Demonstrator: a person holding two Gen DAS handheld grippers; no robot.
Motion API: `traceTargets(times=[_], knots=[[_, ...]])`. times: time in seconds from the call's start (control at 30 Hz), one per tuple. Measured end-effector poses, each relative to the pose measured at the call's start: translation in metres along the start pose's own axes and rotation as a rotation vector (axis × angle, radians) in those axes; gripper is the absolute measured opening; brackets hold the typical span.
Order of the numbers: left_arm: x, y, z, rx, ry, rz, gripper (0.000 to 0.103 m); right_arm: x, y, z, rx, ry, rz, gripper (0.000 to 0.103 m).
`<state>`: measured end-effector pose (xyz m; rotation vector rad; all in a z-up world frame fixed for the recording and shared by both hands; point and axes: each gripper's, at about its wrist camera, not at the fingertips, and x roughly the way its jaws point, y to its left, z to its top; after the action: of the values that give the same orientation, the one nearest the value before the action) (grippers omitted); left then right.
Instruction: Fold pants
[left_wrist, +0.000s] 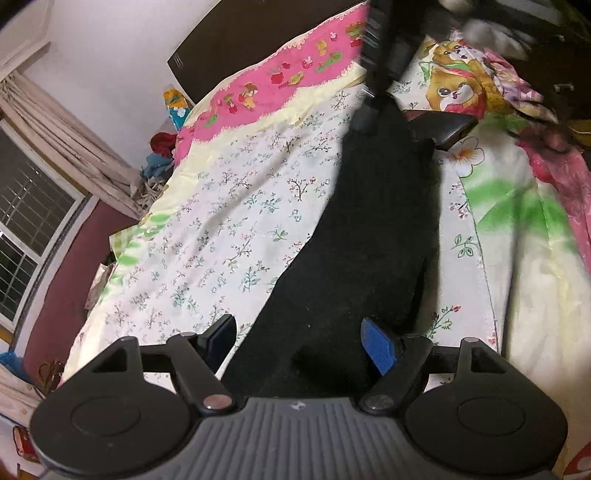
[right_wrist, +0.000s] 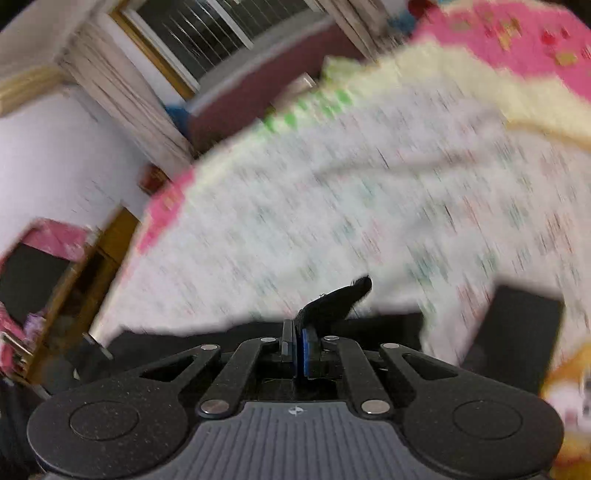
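Black pants (left_wrist: 373, 229) lie stretched along the floral bedsheet (left_wrist: 229, 206) in the left wrist view, running from under my left gripper toward the far pillows. My left gripper (left_wrist: 299, 341) is open, its blue-padded fingers straddling the near end of the pants just above the cloth. At the top of that view the right gripper (left_wrist: 380, 48) shows blurred, over the far end of the pants. In the right wrist view my right gripper (right_wrist: 298, 349) is shut on a fold of the black pants (right_wrist: 332, 302), which sticks up past the fingertips. That view is motion-blurred.
A pink pillow (left_wrist: 280, 77) and a cartoon-print pillow (left_wrist: 458, 81) lie at the head of the bed. A dark phone-like slab (left_wrist: 439, 127) rests beside the pants. A green and white blanket (left_wrist: 517, 229) lies on the right. A window with curtains (left_wrist: 40, 177) is on the left.
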<state>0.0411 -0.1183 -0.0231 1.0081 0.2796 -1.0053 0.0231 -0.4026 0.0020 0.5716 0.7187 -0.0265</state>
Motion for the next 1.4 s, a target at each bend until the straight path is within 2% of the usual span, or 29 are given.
traceTargets(times=[0.1,0.2,0.33,0.43,0.47,0.5,0.6,0.67,0.73,0.83,0.97,1.03,1.23,1.27,1.33,1.4], knots=[[0.001,-0.002,-0.003,0.000,0.007,-0.011,0.084,0.008,-0.013,-0.021,0.044,0.030,-0.080,0.000],[0.001,-0.004,-0.006,0.008,0.019,-0.017,0.084,0.014,-0.031,-0.025,0.045,-0.026,-0.138,0.006],[-0.005,-0.003,-0.007,-0.014,0.023,-0.015,0.084,0.011,-0.049,-0.022,0.139,-0.051,-0.147,0.009],[-0.003,-0.003,-0.013,-0.040,0.038,-0.033,0.084,-0.001,-0.040,-0.032,0.084,-0.049,-0.174,0.016],[-0.002,-0.004,-0.014,-0.035,0.045,-0.032,0.084,-0.001,-0.041,-0.035,0.083,-0.041,-0.184,0.021],[-0.001,-0.007,-0.015,-0.026,0.051,-0.025,0.084,0.001,-0.043,-0.034,0.104,-0.033,-0.191,0.021],[-0.008,-0.009,-0.013,-0.021,0.037,-0.024,0.084,-0.011,-0.035,-0.039,0.157,-0.057,-0.159,0.022],[-0.009,-0.009,-0.015,-0.030,0.043,-0.027,0.085,-0.021,-0.019,-0.048,0.171,-0.087,-0.092,0.028],[-0.009,-0.009,-0.018,-0.034,0.053,-0.024,0.085,-0.024,-0.010,-0.059,0.199,-0.099,-0.060,0.031],[-0.014,-0.009,-0.019,-0.043,0.048,-0.011,0.085,-0.005,-0.018,-0.077,0.344,-0.053,0.012,0.031],[-0.026,-0.010,-0.022,-0.042,0.041,0.000,0.085,0.012,-0.028,-0.094,0.509,-0.080,0.051,0.032],[-0.030,-0.009,-0.026,-0.048,0.046,-0.004,0.086,0.001,-0.024,-0.091,0.461,-0.157,0.001,0.032],[-0.030,-0.009,-0.031,-0.062,0.062,0.009,0.086,-0.014,-0.028,-0.037,0.231,-0.305,-0.160,0.032],[-0.032,-0.009,-0.029,-0.067,0.057,0.010,0.086,-0.012,-0.033,-0.030,0.245,-0.285,-0.201,0.034],[-0.034,-0.008,-0.030,-0.079,0.049,0.006,0.087,-0.017,-0.040,-0.035,0.337,-0.248,-0.160,0.033],[-0.032,-0.008,-0.033,-0.084,0.053,0.001,0.088,-0.020,-0.033,-0.056,0.382,-0.181,-0.128,0.034]])
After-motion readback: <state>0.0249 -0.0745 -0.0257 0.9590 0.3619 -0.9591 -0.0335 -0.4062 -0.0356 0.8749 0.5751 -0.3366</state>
